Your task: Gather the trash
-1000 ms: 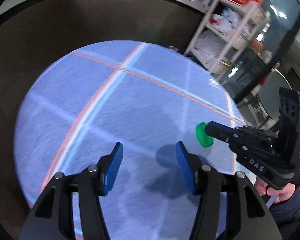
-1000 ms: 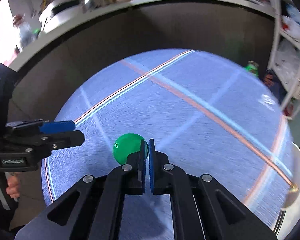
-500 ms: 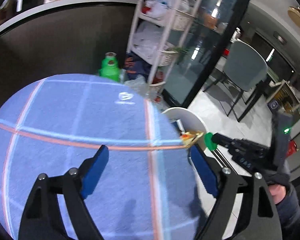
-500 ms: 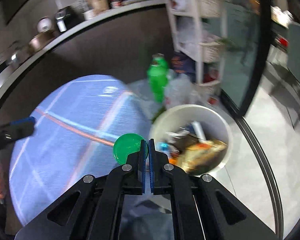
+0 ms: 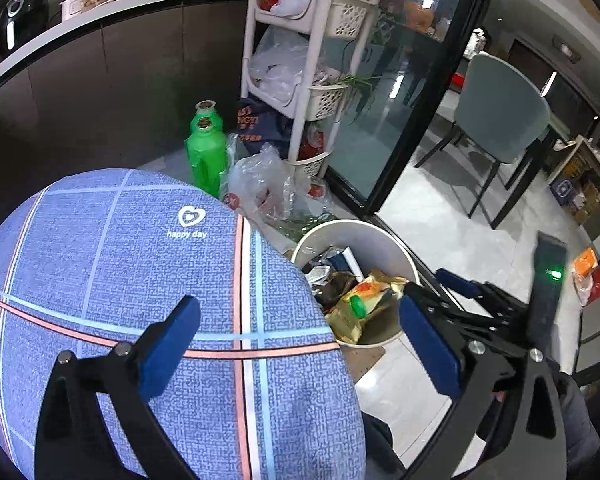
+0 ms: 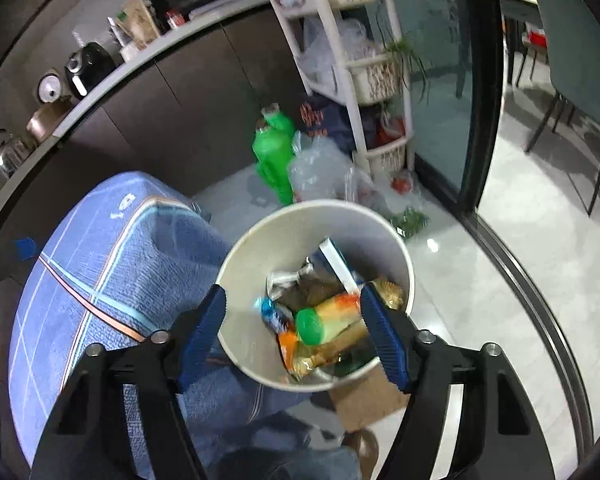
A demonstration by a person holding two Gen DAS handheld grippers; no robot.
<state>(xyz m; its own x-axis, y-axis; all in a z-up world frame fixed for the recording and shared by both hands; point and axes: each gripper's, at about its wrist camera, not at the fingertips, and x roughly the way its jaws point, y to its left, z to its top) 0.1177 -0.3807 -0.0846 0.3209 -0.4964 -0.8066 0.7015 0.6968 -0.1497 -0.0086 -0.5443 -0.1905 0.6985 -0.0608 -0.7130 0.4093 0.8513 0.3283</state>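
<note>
A white trash bin (image 6: 396,240) stands on the floor beside the round table, with wrappers and packets inside. A green bottle cap (image 6: 310,326) lies on the trash in it; it also shows in the left wrist view (image 5: 357,306). My right gripper (image 6: 296,330) is open and empty, held right above the bin. It shows at the right of the left wrist view (image 5: 456,284). My left gripper (image 5: 300,354) is open and empty over the table's edge, next to the bin (image 5: 396,248).
The round table has a blue checked cloth (image 5: 120,260). Green bottles (image 5: 206,152), plastic bags (image 5: 264,184) and a white basket shelf (image 5: 320,64) stand behind the bin. A glass door frame (image 5: 420,108) and a chair (image 5: 500,112) are at the right. A dark counter (image 6: 172,92) runs behind.
My right gripper swung from the table to above the bin, opened, and the green cap now lies in the bin. My left gripper moved to the table's right edge.
</note>
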